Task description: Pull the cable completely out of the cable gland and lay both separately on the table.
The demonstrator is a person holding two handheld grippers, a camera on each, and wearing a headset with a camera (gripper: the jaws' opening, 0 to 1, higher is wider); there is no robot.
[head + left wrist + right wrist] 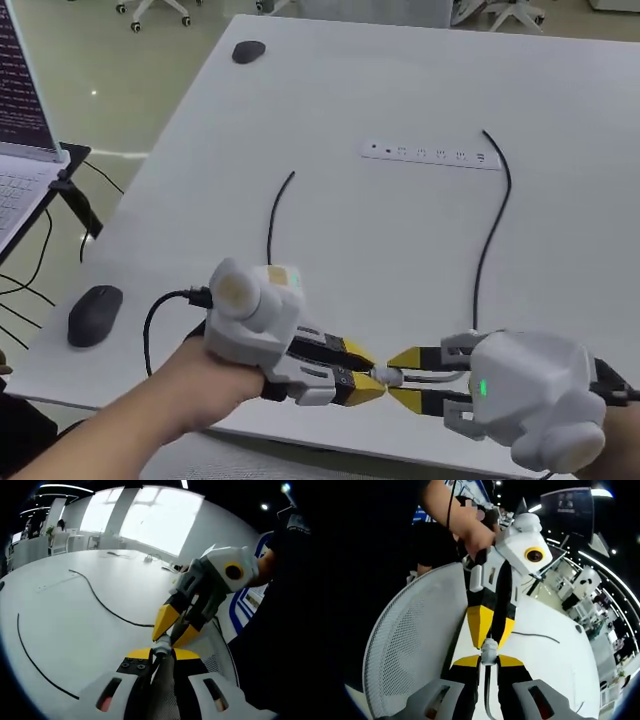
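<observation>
- Laptop point(18, 150) stood off the table's left edge; dark mouse point(95, 315) lay on the white table point(380, 260) near the front left corner
- Loose black cord point(270, 225) lay flat on the table, well apart from both grippers
- Left gripper point(368, 376) pointed right; jaws drawn in to a narrow gap and pinched on the left end of the cable gland point(384, 377); its own view showed the yellow tips tight on either side of the small pale part
- Cable gland sat between the two sets of tips at the table's near edge; could not tell whether it touched the surface
- Right gripper point(400, 378) pointed left, tip to tip with the other; jaws likewise nearly closed on the gland's right end
- Power strip point(430, 153) lay farther back on the table
- Cable point(480, 285) curved across the table towards the right gripper; right gripper view showed it running from the gland back between that gripper's jaws, not pulled out
</observation>
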